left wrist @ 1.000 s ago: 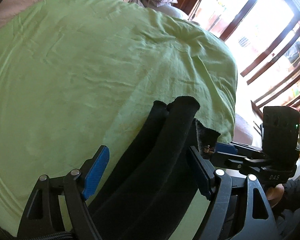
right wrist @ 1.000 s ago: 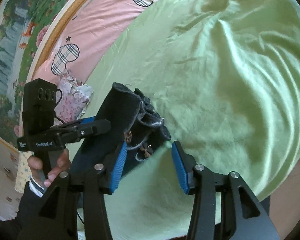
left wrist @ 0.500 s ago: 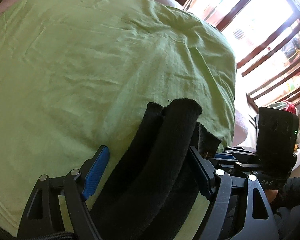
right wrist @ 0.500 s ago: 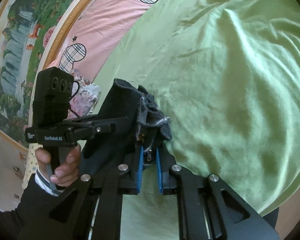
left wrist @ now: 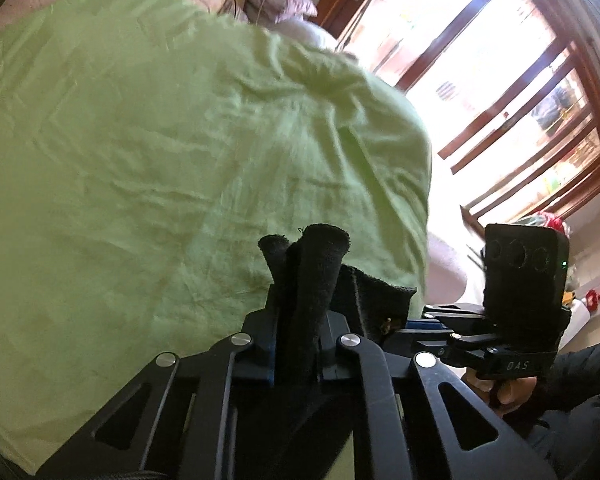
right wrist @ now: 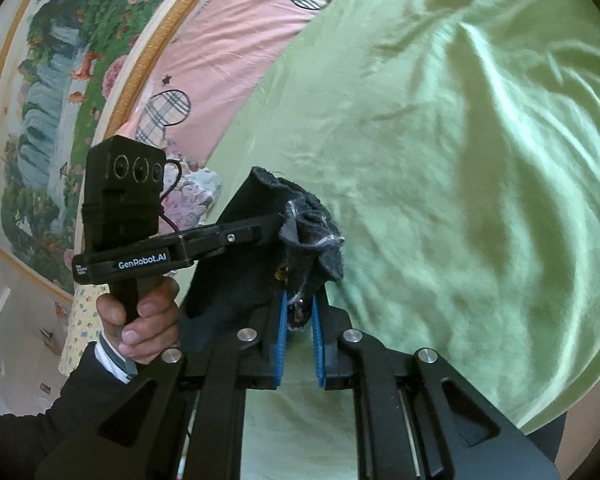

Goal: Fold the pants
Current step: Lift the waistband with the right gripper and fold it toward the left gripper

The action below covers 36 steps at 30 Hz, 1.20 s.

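Presently both grippers grip the black pants (left wrist: 320,264) above the green sheet (left wrist: 140,160). Left gripper (left wrist: 296,344) has just been closing and now clamps a bunched roll; right gripper (right wrist: 299,312) pinches a frayed edge. Most of the pants lie hidden behind the gripper frames; fold state unclear.

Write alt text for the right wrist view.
The right hand-held gripper is shut on an edge of the black pants above a green bedsheet. At left, a hand holds the left hand-held gripper, also clamping the pants.
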Tool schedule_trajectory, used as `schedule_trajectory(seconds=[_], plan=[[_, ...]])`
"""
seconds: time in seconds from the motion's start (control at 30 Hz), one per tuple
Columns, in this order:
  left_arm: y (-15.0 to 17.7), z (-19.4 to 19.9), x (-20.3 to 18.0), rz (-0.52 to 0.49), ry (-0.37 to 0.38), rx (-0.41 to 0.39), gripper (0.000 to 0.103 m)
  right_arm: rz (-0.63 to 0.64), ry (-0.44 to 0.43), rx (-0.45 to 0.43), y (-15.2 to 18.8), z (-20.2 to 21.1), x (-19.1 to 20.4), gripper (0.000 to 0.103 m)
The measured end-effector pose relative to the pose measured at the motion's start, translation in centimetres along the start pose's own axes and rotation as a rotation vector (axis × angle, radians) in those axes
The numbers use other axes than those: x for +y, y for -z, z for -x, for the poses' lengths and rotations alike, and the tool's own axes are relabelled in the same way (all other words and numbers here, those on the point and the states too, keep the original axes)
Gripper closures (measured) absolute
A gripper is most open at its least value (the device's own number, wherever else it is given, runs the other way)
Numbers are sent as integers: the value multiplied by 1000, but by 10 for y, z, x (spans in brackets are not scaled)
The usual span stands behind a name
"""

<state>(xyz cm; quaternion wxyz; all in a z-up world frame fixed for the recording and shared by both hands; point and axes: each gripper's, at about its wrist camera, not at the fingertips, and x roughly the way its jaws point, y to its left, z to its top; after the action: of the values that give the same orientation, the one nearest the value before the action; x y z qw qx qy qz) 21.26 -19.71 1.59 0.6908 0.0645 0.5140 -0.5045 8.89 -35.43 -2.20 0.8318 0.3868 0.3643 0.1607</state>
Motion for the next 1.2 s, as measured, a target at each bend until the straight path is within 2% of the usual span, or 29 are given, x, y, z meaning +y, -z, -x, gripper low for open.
schedule_trajectory(seconds=[0.27, 0.43, 0.63, 0.9, 1.2], plan=[[15, 64, -14, -12, -7, -144, 92, 127, -87, -32, -8, 12, 49, 91], [36, 112, -13, 6, -9, -241, 92, 205, -177, -27, -10, 10, 84, 91], [66, 145, -7, 44, -17, -331, 92, 285, -264, 2, -1, -1, 121, 91], [119, 174, 11, 116, -32, -427, 92, 369, -321, 109, 23, -35, 158, 91], [192, 192, 56, 283, -45, -482, 92, 442, -345, 246, 54, -87, 187, 91]])
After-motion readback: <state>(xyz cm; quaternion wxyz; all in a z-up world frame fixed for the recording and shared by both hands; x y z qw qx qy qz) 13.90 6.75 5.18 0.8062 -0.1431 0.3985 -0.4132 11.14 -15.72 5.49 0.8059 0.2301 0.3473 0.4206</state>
